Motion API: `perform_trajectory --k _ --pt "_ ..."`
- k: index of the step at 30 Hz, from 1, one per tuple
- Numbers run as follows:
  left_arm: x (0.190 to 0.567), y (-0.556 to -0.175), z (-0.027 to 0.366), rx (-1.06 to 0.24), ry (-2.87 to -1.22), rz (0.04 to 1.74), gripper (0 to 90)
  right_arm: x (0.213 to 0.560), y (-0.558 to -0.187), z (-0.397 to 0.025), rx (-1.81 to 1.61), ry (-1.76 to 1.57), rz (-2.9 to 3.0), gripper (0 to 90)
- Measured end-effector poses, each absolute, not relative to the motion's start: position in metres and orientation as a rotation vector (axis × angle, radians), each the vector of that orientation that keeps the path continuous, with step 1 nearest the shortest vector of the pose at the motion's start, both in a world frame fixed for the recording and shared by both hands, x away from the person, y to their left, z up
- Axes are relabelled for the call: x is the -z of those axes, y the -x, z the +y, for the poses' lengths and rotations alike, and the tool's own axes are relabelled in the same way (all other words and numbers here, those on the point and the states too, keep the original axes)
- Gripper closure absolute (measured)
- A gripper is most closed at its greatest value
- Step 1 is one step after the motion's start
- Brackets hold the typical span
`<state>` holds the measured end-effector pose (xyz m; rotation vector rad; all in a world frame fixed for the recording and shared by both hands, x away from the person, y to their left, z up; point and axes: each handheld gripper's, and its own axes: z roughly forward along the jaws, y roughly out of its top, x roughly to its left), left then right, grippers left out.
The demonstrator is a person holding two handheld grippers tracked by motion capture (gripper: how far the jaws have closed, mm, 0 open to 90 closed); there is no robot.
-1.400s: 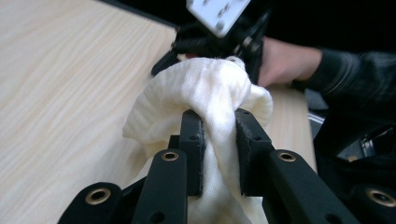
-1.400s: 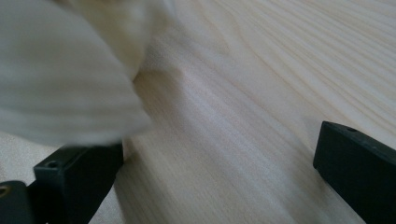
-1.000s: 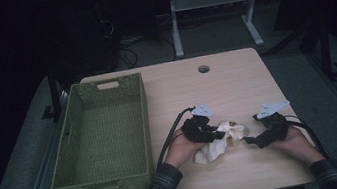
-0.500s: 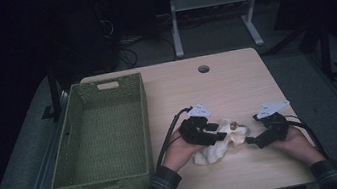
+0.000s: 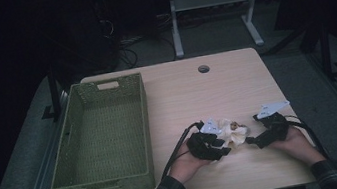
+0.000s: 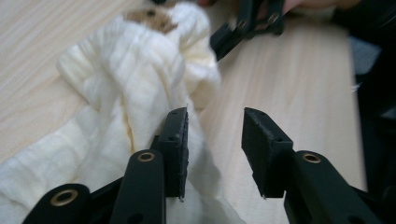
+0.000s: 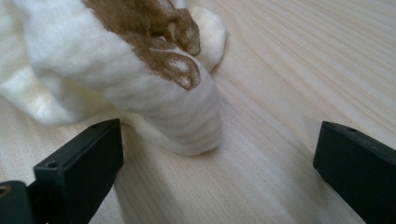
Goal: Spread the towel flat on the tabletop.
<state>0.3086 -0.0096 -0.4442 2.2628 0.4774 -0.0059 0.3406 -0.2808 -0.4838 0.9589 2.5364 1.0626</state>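
High view: cream cloth (image 5: 233, 134) lies crumpled on the surface at five o'clock of the basket (image 5: 103, 134). Left gripper (image 5: 222, 147) and right gripper (image 5: 250, 140) flank it, jaws spread; the next move probably calls for pinching opposite edges.

Cloth (image 6: 116, 93) cut off lower left

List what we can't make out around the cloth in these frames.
- Cloth, left gripper view: lower end cut off by the frame's bottom edge and the near jaw.
- Brown print, right gripper view: top cropped by the frame.
- High view: left gripper covers part of the cloth; print too small to read.
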Motion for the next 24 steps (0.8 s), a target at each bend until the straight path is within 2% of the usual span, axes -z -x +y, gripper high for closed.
perform_trajectory --k 3,8,13,17,24 --pt "0.451 -0.309 -0.012 -0.060 -2.316 0.464 59.8 0.484 -0.341 -0.281 -1.062 -0.959 2.536 1.3" --pt "0.461 -0.310 -0.015 -0.087 -2.363 0.473 60.3 0.484 -0.341 -0.281 -1.062 -0.957 2.536 1.3" --pt "0.464 -0.312 -0.016 -0.113 -2.378 0.478 69.4 0.484 -0.341 -0.281 -1.062 -0.958 2.536 1.3" --pt "0.463 -0.316 -0.012 -0.080 -2.366 0.501 77.7 0.484 -0.341 -0.281 -1.062 -0.957 2.537 1.3" --pt "0.449 -0.321 -0.003 0.023 -2.262 0.537 83.4 0.484 -0.341 -0.281 -1.063 -0.958 2.537 1.3"
